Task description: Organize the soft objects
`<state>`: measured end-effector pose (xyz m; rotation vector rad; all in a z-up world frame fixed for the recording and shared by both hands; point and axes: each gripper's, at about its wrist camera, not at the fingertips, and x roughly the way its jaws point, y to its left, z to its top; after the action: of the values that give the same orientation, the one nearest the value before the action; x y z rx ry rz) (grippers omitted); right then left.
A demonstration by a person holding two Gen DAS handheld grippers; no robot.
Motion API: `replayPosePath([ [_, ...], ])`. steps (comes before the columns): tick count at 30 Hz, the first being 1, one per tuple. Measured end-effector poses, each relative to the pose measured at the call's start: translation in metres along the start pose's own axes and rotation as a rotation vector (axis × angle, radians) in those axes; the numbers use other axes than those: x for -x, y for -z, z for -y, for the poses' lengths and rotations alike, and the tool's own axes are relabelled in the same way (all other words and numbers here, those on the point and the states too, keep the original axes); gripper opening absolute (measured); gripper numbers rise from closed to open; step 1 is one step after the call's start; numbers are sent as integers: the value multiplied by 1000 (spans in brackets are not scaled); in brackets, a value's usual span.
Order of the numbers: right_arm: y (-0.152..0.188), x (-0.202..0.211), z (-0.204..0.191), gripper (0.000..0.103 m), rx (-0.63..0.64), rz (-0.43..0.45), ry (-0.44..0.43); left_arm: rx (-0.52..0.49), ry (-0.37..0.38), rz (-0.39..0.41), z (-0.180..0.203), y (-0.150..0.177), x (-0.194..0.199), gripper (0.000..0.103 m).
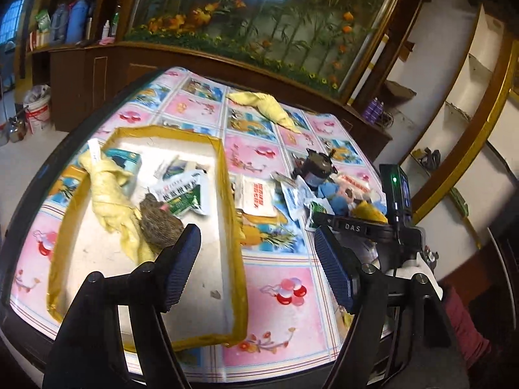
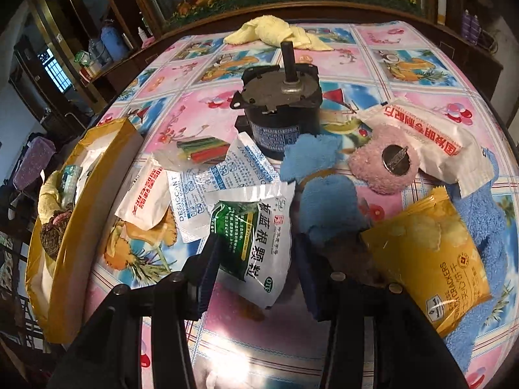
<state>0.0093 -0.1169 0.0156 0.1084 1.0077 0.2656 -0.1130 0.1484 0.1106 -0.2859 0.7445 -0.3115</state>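
A green-and-white sachet [image 2: 256, 243] printed with Chinese characters lies on the patterned tablecloth [image 2: 201, 97], between the spread fingers of the right gripper [image 2: 256, 259], which reaches low over the table, its jaws apart and not closed on the packet. Just beyond lie a white pouch marked DESICCANT [image 2: 207, 188], a blue plush toy [image 2: 321, 201], a pink fuzzy pad [image 2: 382, 168], and a yellow bag reading CRACKERS [image 2: 431, 259]. A dark motor [image 2: 282, 113] stands behind them. The left gripper [image 1: 256, 253] hovers open beside the yellow-rimmed tray [image 1: 233, 227], which holds a yellow cloth [image 1: 110, 201] and a brown furry lump [image 1: 159, 223].
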Motion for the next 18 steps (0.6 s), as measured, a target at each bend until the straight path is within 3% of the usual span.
replayPosePath([
  [2, 2, 1, 2, 29, -7, 0, -31, -8, 6, -19, 6, 3, -6, 73],
  [5, 8, 5, 3, 24, -5, 4, -55, -11, 15, -49, 12, 5, -18, 73],
  [13, 48, 32, 12, 23, 40, 15, -89, -82, 21, -119, 38, 4, -49, 73],
  [18, 57, 36, 37, 24, -35, 49, -223, -169, -17, -175, 65, -13, -99, 73],
])
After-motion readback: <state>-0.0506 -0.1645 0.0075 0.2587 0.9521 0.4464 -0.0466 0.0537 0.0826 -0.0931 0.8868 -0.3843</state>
